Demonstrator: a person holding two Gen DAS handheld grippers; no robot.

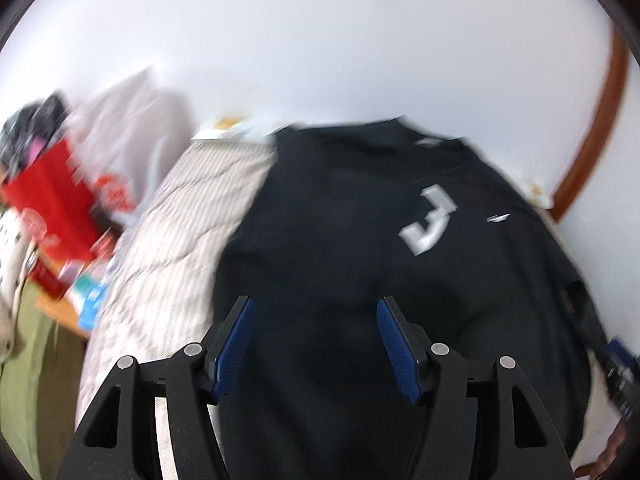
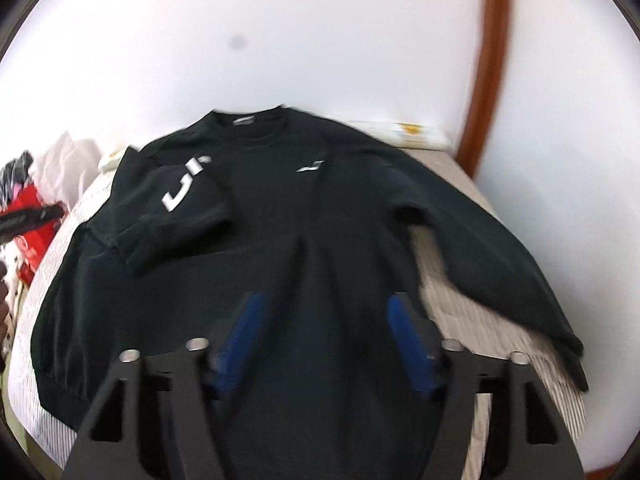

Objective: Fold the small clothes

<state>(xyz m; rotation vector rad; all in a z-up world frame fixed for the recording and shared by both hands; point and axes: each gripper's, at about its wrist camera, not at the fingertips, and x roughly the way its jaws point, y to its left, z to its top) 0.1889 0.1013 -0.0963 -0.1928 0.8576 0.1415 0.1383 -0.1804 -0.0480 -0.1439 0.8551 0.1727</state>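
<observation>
A black long-sleeved sweatshirt (image 2: 280,208) lies spread on a striped bed cover (image 2: 448,312). Its left sleeve (image 2: 176,200), with white lettering, is folded in over the chest. Its right sleeve (image 2: 500,252) stretches out toward the bed's right edge. My right gripper (image 2: 322,300) hovers over the lower body of the sweatshirt, jaws apart, nothing between the blue pads. In the left wrist view the same sweatshirt (image 1: 360,240) fills the middle, white lettering (image 1: 430,220) showing. My left gripper (image 1: 314,304) hangs above its dark cloth, jaws apart and empty. Both views are motion-blurred.
A red bag (image 1: 52,200) and a pale plastic bag (image 1: 132,136) stand left of the bed, with dark clutter behind. The white wall (image 2: 320,40) rises behind the bed. A brown wooden frame (image 2: 488,60) runs up at the right. A green surface (image 1: 28,360) lies at lower left.
</observation>
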